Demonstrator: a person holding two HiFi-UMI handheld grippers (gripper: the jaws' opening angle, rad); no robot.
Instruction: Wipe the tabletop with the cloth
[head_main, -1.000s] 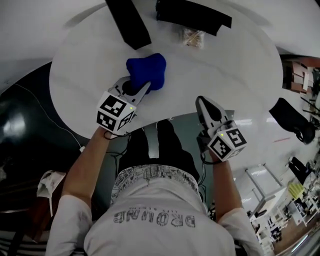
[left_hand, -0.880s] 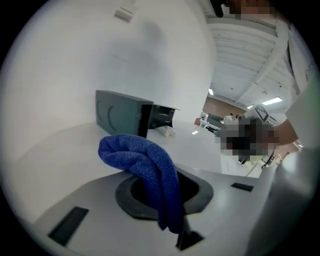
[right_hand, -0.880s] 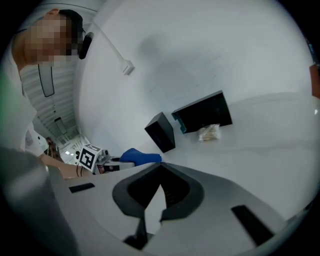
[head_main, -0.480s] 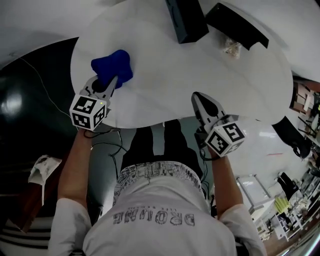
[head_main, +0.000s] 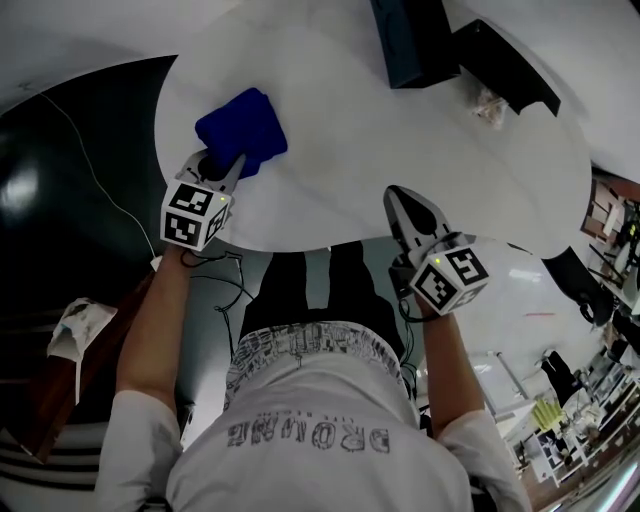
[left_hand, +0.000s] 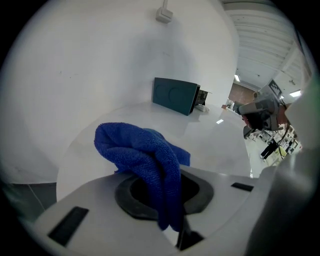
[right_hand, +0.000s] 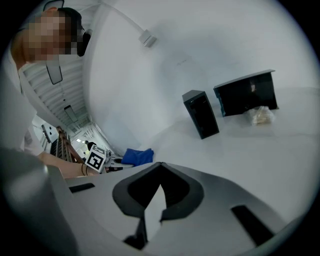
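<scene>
- The left gripper (head_main: 224, 166) is clamped down on the blue cloth (head_main: 241, 131). In the left gripper view a fold of it runs right down between the two jaws, so it's pinched tight.
- The rest of the cloth sits bunched up on the white round tabletop (head_main: 400, 150), just ahead of that gripper. It's near the table's left edge as seen from the head view.
- The cloth looks like fluffy microfibre, folded over itself in a thick lump rather than spread flat.
- The right gripper (head_main: 396, 196) has its jaws closed together with nothing between them. The right gripper view shows only a sliver of white table through the gap lower down.
- That right gripper sits at the near edge of the table, well apart from the cloth. Whether it touches the surface is hard to say.
- On the far side of the table a dark upright box (head_main: 410, 40) stands, with a wider black holder (head_main: 505, 65) just to its right.
- A small crumpled wrapper (head_main: 490, 105) lies right in front of the black holder.
- The right gripper view picks up the same trio, and also the cloth and the left gripper's marker cube far off to the left.
- The person wears a white printed T-shirt (head_main: 310, 420) and dark trousers, standing close to the table's near edge.
</scene>
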